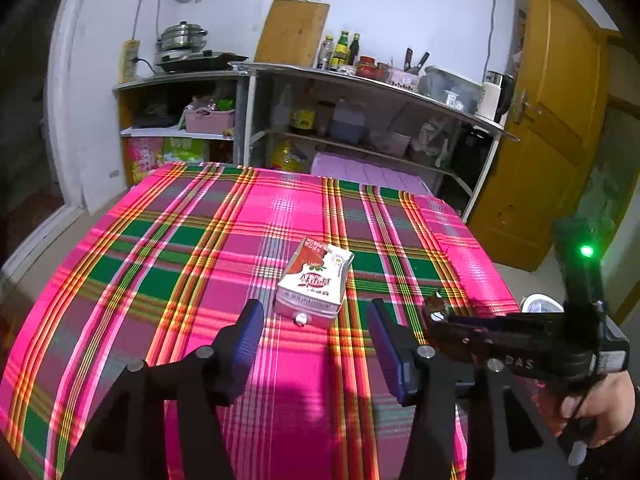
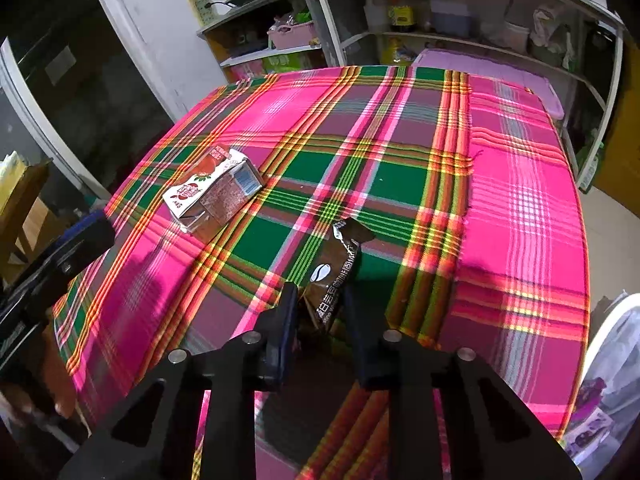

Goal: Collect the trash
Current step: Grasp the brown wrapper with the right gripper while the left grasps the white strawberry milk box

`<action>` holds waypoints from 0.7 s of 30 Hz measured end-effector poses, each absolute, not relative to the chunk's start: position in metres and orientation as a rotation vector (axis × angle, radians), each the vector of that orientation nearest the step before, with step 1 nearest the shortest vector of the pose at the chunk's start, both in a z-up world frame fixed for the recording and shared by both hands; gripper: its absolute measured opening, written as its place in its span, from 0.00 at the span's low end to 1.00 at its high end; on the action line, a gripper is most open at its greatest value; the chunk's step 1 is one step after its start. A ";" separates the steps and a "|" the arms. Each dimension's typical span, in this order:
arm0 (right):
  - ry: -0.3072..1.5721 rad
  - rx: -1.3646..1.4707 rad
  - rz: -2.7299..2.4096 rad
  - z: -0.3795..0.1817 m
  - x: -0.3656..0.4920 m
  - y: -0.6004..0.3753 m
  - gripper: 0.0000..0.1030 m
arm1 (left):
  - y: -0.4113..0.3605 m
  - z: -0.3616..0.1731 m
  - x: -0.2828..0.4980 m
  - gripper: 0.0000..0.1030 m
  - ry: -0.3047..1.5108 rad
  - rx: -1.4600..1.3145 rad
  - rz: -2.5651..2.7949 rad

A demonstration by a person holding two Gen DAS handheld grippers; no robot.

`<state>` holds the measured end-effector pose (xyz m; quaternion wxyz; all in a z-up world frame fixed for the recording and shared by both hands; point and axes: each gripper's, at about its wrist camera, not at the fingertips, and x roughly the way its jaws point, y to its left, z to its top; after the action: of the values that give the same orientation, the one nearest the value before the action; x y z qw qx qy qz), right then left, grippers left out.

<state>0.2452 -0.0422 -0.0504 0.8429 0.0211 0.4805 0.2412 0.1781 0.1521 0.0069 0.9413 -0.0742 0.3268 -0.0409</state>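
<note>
A red-and-white drink carton (image 1: 314,280) lies on its side on the pink plaid tablecloth (image 1: 180,240). My left gripper (image 1: 316,332) stands open just short of it, and the carton is ahead of the blue pads, not between them. In the right wrist view a brown coffee sachet (image 2: 336,272) lies on the cloth with its near end pinched in my right gripper (image 2: 320,320). The carton (image 2: 216,192) sits to the upper left of it. My right gripper (image 1: 438,314) also shows at the right of the left wrist view, held by a hand (image 1: 600,408).
A white bin (image 2: 616,360) with a bag in it stands beside the table's right edge. Open shelves (image 1: 360,120) with bottles, pots and boxes run behind the table. A yellow door (image 1: 552,140) is at the right. The cloth drops off at the table's edges.
</note>
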 end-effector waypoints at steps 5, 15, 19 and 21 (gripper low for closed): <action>1.002 0.060 0.516 -0.046 0.238 -0.053 0.24 | 0.147 -0.001 0.199 0.56 0.693 -0.113 -0.098; 0.975 0.093 0.519 -0.035 0.234 -0.076 0.23 | 0.142 -0.025 0.238 0.62 0.766 -0.061 -0.096; 0.972 0.105 0.522 -0.034 0.234 -0.080 0.23 | 0.139 -0.033 0.246 0.62 0.796 -0.049 -0.097; 0.970 0.108 0.521 -0.034 0.233 -0.082 0.23 | 0.138 -0.035 0.249 0.61 0.806 -0.053 -0.095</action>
<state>0.2328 -0.0815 -0.0345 0.8508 0.0512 0.4607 0.2476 0.2493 0.1383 -0.0349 0.9185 -0.0256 0.3918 -0.0463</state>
